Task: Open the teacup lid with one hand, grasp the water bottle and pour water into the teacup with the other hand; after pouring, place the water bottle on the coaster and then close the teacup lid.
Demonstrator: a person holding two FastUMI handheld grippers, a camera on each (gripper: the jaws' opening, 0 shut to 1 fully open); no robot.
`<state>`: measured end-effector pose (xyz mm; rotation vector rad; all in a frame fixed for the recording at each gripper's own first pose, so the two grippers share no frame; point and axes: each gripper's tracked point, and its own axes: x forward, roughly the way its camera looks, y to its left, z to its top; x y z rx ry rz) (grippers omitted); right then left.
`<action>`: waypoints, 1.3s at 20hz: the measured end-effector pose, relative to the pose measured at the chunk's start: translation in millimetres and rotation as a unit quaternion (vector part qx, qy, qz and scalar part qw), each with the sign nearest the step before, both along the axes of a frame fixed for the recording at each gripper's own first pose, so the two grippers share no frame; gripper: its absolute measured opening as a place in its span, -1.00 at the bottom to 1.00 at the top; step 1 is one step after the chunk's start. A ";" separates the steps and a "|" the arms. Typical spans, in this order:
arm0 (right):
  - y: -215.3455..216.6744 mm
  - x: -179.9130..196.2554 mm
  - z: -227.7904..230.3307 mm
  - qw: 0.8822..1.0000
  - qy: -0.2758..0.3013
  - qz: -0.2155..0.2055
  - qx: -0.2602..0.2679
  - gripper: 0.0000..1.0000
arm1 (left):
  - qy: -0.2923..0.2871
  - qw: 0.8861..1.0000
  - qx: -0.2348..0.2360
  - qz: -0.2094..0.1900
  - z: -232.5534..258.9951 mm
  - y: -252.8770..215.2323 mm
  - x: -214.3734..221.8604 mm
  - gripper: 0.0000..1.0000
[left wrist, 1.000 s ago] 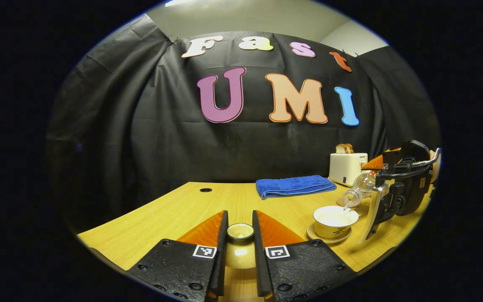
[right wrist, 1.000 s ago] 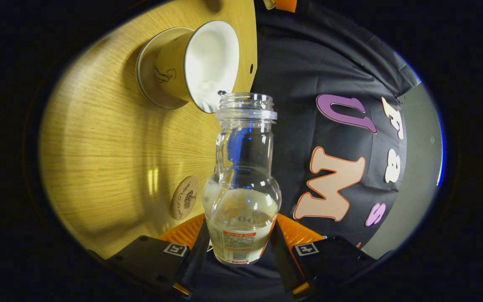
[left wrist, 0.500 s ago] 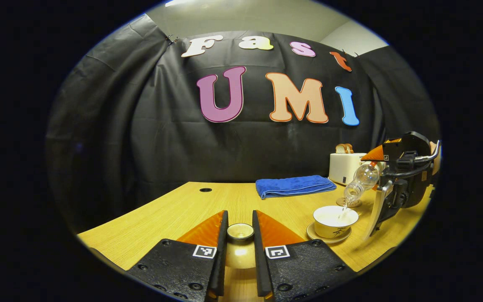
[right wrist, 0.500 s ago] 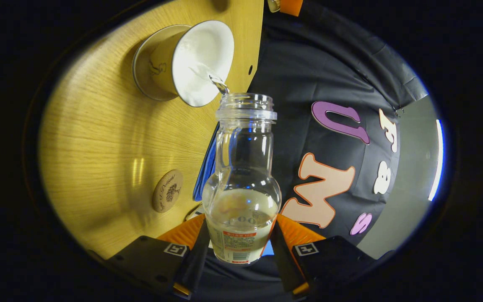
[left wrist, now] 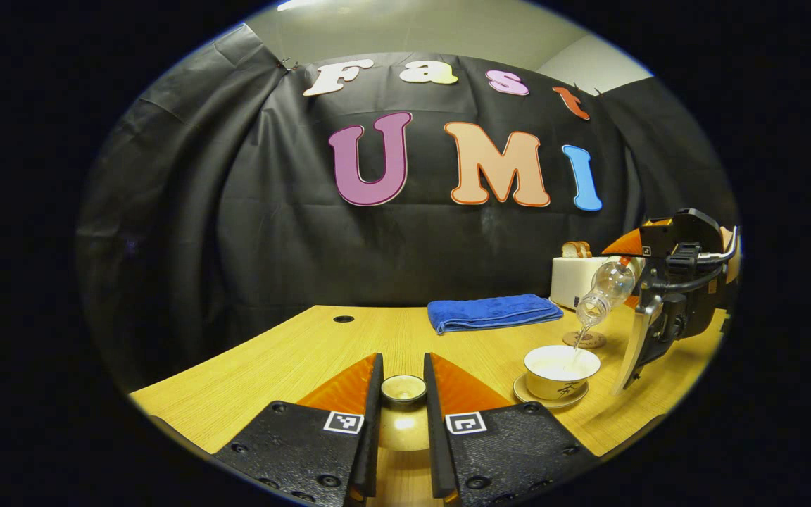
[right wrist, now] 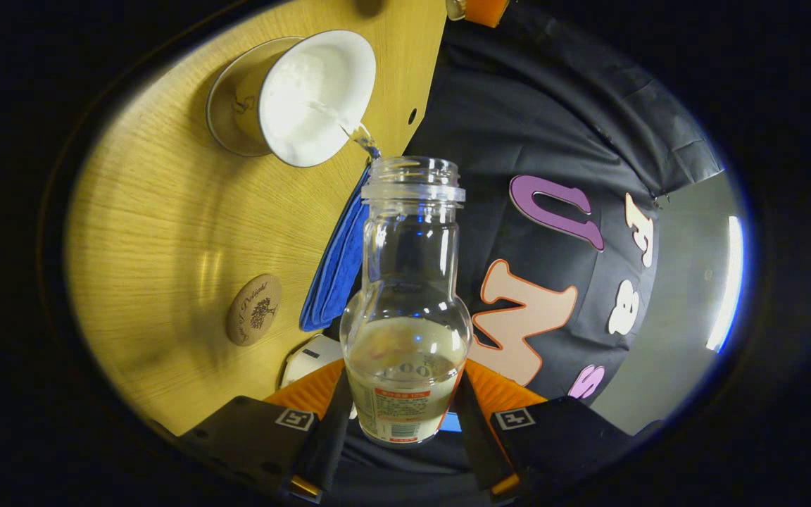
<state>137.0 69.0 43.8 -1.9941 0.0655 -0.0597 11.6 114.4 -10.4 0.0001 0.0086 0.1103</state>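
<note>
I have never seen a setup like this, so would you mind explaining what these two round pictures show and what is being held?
A person holds a two-finger gripper in each hand, and a fisheye camera rides on each. In the left gripper view, the left gripper is shut on the teacup lid over the wooden table. Farther off, the right gripper tilts the water bottle, and a thin stream runs into the open teacup on its saucer. A round coaster, a folded blue towel and a toaster stand behind. The right gripper view looks along the same bottle, sideways to the table.
</note>
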 end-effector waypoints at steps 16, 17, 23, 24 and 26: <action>23.4 -0.8 -19.4 0.997 -0.008 0.041 -0.063 0.53 | -0.001 1.000 0.000 -0.003 0.7 -3.0 -1.7 -0.46; 22.7 -0.3 -18.8 0.997 -0.007 0.040 -0.067 0.53 | -0.001 1.000 0.000 -0.003 1.2 -3.5 -1.5 -0.46; 23.6 -0.9 -22.0 0.996 -0.007 0.047 -0.078 0.54 | -0.002 1.000 0.000 -0.003 1.8 -3.6 -2.7 -0.45; 24.8 -1.7 -24.2 0.996 -0.005 0.047 -0.080 0.53 | -0.002 1.000 0.000 -0.003 1.1 -3.0 -3.6 -0.45; 21.0 -3.8 -32.6 0.997 0.011 0.037 -0.061 0.52 | -0.002 1.000 0.001 -0.004 0.8 -3.9 -2.4 -0.45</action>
